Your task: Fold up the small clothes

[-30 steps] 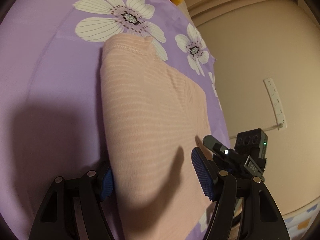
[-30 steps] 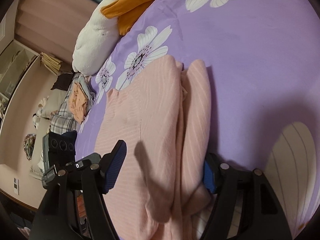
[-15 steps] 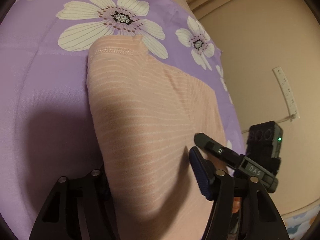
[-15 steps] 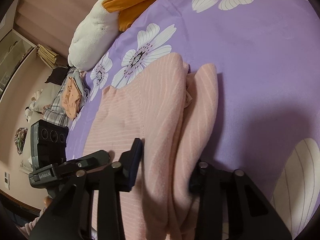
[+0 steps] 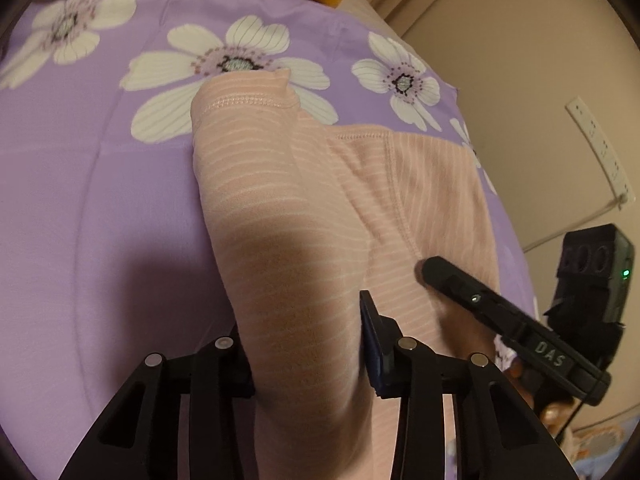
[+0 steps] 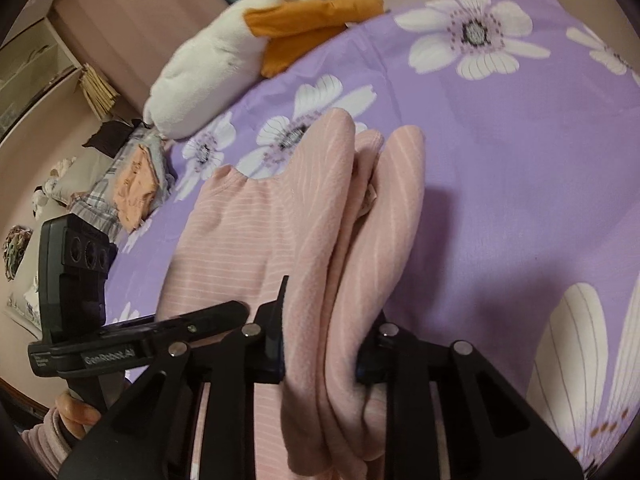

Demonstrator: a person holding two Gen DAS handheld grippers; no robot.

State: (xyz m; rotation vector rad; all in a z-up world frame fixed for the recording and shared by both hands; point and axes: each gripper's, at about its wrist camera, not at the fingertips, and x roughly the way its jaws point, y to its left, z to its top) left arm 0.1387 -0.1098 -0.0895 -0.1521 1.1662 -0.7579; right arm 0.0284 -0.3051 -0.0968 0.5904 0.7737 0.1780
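A pink striped garment (image 5: 280,208) lies on the purple flowered bedsheet (image 5: 100,200). My left gripper (image 5: 306,352) is shut on a raised fold at its near edge, the cloth bunched between the blue pads. In the right wrist view the same garment (image 6: 240,240) shows, and my right gripper (image 6: 320,344) is shut on a thick bunch of its layers (image 6: 352,248), lifted off the sheet. The right gripper shows in the left wrist view (image 5: 500,320), and the left gripper shows in the right wrist view (image 6: 140,344).
A white and orange plush toy (image 6: 248,52) lies at the far end of the bed. A pile of other clothes (image 6: 128,184) sits beyond the bed's left edge. A wall with a power strip (image 5: 600,148) stands at the right.
Both grippers have closed on the garment's near edge. The gripped folds have risen off the sheet, and both cameras have moved closer over the garment.
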